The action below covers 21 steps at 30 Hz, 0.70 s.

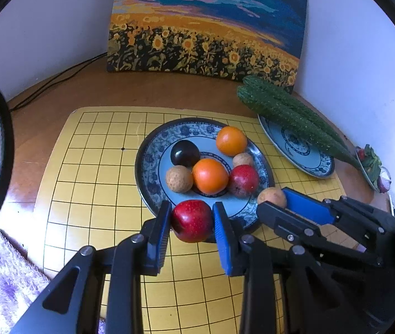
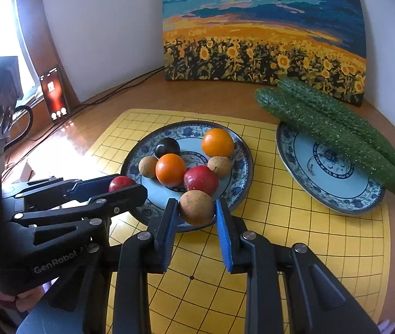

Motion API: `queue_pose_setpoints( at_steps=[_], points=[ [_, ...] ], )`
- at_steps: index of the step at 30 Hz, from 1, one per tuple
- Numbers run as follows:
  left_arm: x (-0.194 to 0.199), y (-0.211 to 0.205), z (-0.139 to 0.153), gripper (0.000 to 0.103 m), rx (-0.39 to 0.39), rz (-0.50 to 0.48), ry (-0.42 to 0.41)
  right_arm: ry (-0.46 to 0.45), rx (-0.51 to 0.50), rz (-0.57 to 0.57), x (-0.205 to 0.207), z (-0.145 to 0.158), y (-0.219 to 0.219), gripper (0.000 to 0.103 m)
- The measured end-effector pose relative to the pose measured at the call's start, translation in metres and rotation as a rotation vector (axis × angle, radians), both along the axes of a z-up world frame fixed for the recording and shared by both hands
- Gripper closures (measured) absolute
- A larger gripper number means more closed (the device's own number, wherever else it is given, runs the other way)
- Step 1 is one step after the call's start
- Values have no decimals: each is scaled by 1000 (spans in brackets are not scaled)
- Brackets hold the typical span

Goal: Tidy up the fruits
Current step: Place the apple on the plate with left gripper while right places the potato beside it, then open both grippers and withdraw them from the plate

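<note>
A blue-patterned plate (image 1: 153, 150) (image 2: 242, 150) on the yellow grid mat holds two oranges (image 1: 210, 178), a dark plum (image 1: 185, 153), a red apple (image 1: 243, 181), and two brown round fruits (image 1: 179, 178). My left gripper (image 1: 192, 221) is shut on a red apple (image 1: 192, 220) (image 2: 121, 183) at the plate's near rim. My right gripper (image 2: 196, 208) is shut on a brown round fruit (image 2: 196, 207) (image 1: 272, 197), also at the plate's near rim, just right of the left gripper.
A second blue-patterned plate (image 2: 336, 192) (image 1: 320, 167) at the right carries two long cucumbers (image 2: 336, 128) (image 1: 292, 117). A sunflower painting (image 2: 264, 41) leans on the back wall. A lit phone (image 2: 54, 94) and cables lie at the left.
</note>
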<state>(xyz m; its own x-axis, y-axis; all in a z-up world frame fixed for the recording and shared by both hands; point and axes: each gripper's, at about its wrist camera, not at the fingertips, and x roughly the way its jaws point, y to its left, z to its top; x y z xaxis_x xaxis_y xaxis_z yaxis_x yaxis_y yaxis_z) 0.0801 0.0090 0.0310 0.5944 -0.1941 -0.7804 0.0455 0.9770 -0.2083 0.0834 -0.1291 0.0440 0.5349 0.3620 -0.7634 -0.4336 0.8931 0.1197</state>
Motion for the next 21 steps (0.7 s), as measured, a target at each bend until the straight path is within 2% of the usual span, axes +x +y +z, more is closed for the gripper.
queue_pose_setpoints(
  at_steps=[17, 21],
  points=[
    [6, -1, -3, 71, 6, -20, -2, 20, 5, -10, 8, -7, -3, 75],
    [5, 0, 0, 66, 6, -14, -7, 21, 35, -18, 7, -7, -6, 73]
  ],
)
